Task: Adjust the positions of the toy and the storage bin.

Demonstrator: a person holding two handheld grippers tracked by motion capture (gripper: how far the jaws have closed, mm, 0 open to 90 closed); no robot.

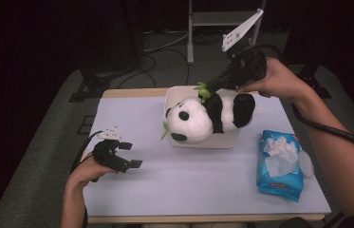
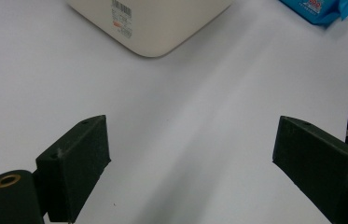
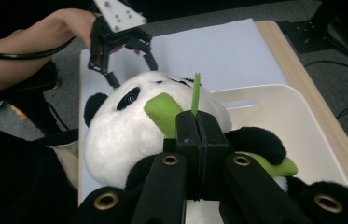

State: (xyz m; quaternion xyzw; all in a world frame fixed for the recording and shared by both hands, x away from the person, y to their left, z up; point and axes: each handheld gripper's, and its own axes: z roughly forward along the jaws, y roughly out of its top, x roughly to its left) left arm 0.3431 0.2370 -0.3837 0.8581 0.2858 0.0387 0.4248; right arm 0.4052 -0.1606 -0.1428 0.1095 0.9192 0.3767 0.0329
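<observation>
Two risks are showing here, both hanging on how little the right gripper is pinching: its jaws are standing together, clamped on a thin green leaf sprouting from the panda, so in my judgement the felt could be slipping free or tearing if the whole toy is hanging from it, and the panda could be dropping back or dragging the bin askew. The panda is lying on its side in the white bin just above the centre of the high view, its head spilling over the bin's near-left rim. It is looking soft and fluffy, white plush with black limbs and eye patches, rounded and bulky; the leaves are flat, bright green and floppy. The bin is looking like smooth, hard plastic with rounded corners and a barcode label on its wall. The left gripper is resting at the lower left of the high view, jaws standing wide apart over bare table, holding nothing. The table is wearing a smooth pale sheet. At the right, a blue wipes pack is lying crinkled, its flap open
</observation>
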